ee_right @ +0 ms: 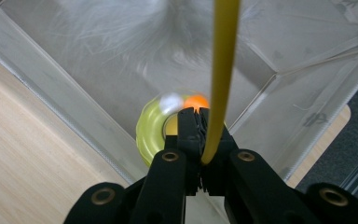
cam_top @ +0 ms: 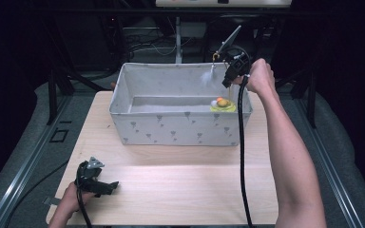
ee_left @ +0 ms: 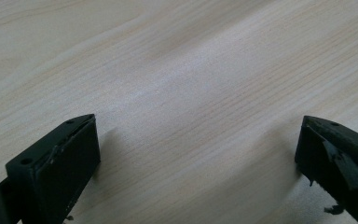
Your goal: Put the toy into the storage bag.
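My right gripper (cam_top: 228, 80) hangs over the right end of a grey fabric bin (cam_top: 171, 129), shut on a thin yellow rod (ee_right: 223, 70). The rod runs up between the jaws of that gripper (ee_right: 196, 113). A white feathery tuft (cam_top: 208, 77) dangles beside the gripper, above the bin's inside. In the bin's right front corner lies a yellow-green ring toy (cam_top: 223, 106) with an orange ball (ee_right: 196, 101) and a white ball (ee_right: 171, 100) on it, right below my jaws. My left gripper (cam_top: 113, 185) rests low on the wooden table (cam_top: 180, 185), open (ee_left: 198, 123) with only bare wood between its fingers.
The bin (ee_right: 51, 84) stands across the far half of the table, its walls printed with small grey shapes. A black cable (cam_top: 241, 156) trails from the right gripper down over the table. Dark frames and grey floor surround the table.
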